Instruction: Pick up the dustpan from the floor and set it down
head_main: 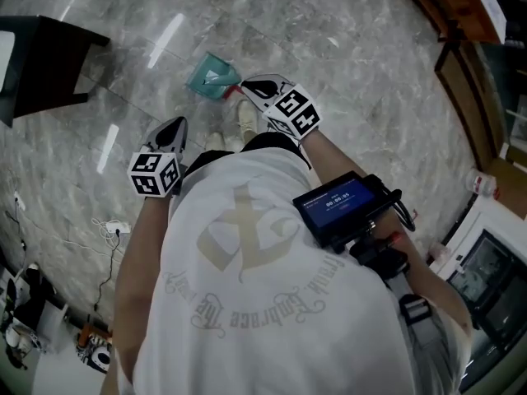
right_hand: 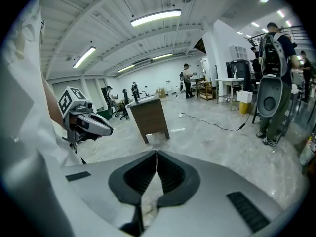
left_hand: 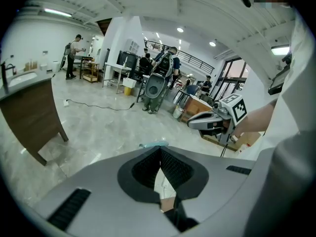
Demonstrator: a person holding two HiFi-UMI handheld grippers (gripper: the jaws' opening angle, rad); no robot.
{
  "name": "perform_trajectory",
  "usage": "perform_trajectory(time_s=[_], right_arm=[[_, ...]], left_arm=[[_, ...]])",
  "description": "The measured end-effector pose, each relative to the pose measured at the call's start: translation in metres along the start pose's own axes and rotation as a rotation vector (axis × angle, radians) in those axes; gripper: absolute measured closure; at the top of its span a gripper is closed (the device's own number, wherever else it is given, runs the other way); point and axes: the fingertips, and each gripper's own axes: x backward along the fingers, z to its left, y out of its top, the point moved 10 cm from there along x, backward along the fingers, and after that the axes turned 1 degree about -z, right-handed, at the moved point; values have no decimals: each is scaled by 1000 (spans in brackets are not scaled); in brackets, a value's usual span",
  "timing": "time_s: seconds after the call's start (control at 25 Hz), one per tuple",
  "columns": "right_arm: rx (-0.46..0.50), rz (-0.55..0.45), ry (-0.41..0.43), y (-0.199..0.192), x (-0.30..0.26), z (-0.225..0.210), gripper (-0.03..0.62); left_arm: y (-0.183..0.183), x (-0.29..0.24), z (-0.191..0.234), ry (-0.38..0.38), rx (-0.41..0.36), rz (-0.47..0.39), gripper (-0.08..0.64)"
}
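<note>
The teal dustpan (head_main: 212, 76) lies on the grey marble floor ahead of the person's feet, with a small red part (head_main: 230, 94) at its near edge. My right gripper (head_main: 244, 83) is shut and empty, its tips just right of the dustpan's near corner; whether it touches I cannot tell. My left gripper (head_main: 181, 121) hangs lower left, apart from the dustpan, jaws shut on nothing. In the left gripper view a sliver of the dustpan (left_hand: 153, 144) shows just beyond the closed left gripper (left_hand: 160, 149). In the right gripper view the dustpan is hidden behind the closed right gripper (right_hand: 156, 153).
A dark table (head_main: 39, 62) stands at the upper left, seen as a brown desk (right_hand: 148, 116) from the right gripper. White cables (head_main: 112, 227) trail on the floor at left. Wooden furniture (head_main: 461, 15) lines the right. Several people stand far off (left_hand: 158, 78).
</note>
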Motion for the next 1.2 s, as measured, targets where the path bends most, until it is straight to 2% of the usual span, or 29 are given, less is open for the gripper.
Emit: perform_trajectory(time_s=[0.16,0.4,0.8,1.2], right_arm=[[35,37,71,3,-12,8,575],[88,120,178,16,-80,-16,574],[189,196,256,8,-94,-12,574],[287,284,281,6,-105,-13,572]], left_arm=[[-10,18,-7,48,44,-22,548],[-22,14,29,137,156,-21,548],[-54,45,-5,252,268,-65,548],[-70,62,-30,346,343,-126,548]])
